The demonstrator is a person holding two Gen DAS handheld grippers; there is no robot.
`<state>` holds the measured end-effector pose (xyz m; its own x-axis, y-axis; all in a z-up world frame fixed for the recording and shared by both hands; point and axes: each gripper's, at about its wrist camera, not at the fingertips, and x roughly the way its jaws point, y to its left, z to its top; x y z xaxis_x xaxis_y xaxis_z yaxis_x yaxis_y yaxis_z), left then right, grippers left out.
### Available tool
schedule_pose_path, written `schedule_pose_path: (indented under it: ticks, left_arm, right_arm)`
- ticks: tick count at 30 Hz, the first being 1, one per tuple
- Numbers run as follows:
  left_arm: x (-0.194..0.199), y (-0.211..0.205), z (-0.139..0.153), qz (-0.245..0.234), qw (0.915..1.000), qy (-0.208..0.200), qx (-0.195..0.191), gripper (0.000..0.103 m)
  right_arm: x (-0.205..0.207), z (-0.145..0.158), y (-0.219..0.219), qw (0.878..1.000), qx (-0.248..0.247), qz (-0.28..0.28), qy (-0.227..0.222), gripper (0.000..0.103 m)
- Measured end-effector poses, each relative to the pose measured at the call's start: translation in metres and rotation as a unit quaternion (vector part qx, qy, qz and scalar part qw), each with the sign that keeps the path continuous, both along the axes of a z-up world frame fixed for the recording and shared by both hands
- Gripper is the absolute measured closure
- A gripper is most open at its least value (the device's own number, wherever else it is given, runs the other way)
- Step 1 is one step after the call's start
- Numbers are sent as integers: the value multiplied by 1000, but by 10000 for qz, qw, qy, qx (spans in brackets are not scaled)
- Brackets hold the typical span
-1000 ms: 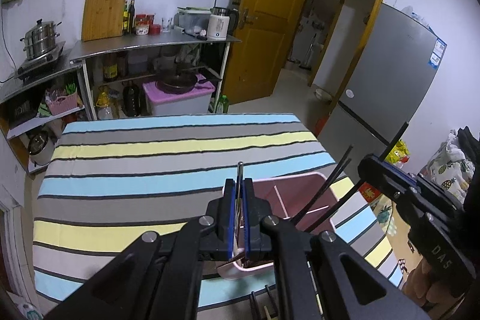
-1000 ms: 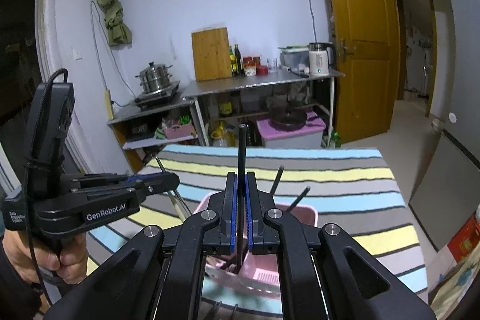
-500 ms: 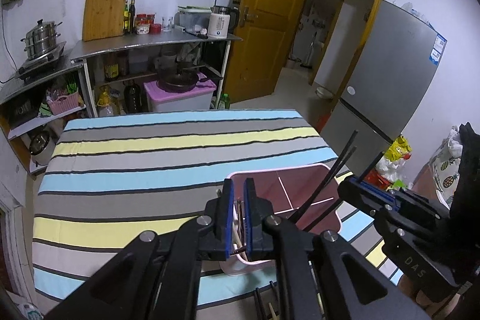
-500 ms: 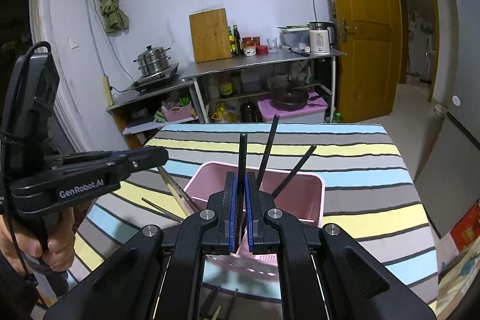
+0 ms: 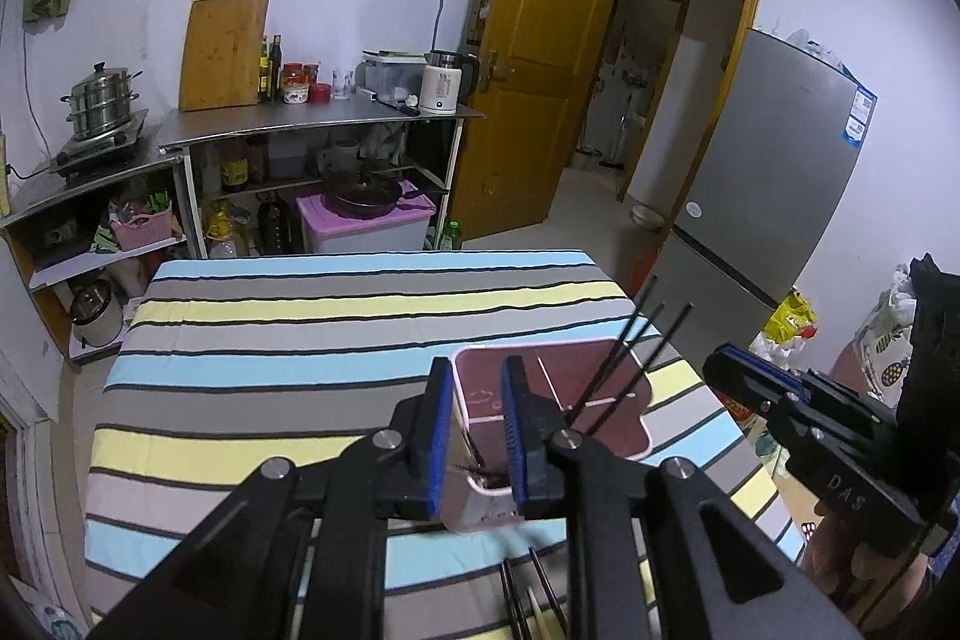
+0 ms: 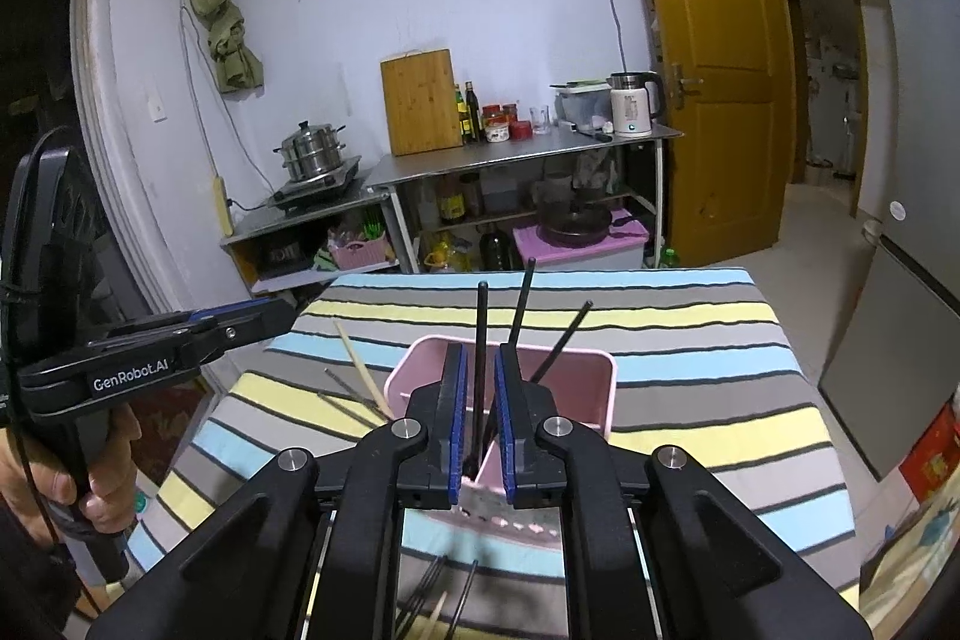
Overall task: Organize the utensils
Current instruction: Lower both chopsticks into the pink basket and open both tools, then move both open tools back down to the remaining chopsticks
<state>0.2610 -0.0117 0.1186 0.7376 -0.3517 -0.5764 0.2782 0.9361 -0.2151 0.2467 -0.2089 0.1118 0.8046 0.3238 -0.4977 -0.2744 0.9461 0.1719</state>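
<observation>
1. The left tool (image 5: 474,436) has just been opening; its blue pads now stand apart with nothing pressed between them, and past its tips the near left corner of the pink caddy (image 5: 624,451) shows on the striped bench (image 5: 288,340). A second ago those pads were shut on a dark chopstick.
2. Loose chopsticks (image 5: 528,604) lie just beneath the left tool. I would judge them light, stiff, thin and slippery, best pinched near the middle.
3. The right tool (image 6: 478,415) has likewise just been parting. A black chopstick (image 6: 480,340) stands upright in the gap, its lower end in the caddy, and the pads look clear of it; earlier they clamped it.
4. Ahead of it two more black sticks (image 6: 543,334) lean in the caddy's far compartment.
</observation>
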Motion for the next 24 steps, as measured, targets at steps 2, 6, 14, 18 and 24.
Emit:
schedule_pose_path:
  ticks: [2,6,14,18,24]
  left_arm:
    - [-8,0,0,21,10000,-17,4,86]
    - [-28,-1,-2,36,10000,-59,30,86]
    - [-68,-1,-13,2,9999,-167,34,78]
    - [-82,0,-18,24,9998,-196,51,78]
    - [-107,-1,-36,47,9998,-154,72,78]
  right_arm:
    - [-8,0,-2,10000,-6,-14,-20,94]
    - [-24,0,-5,10000,-26,-6,-60,93]
    - [-56,-5,-5,9998,-108,37,-136,93]
    - [-72,-11,-3,9998,-146,46,-148,93]
    - [-92,-20,-6,9999,-132,25,-90,93]
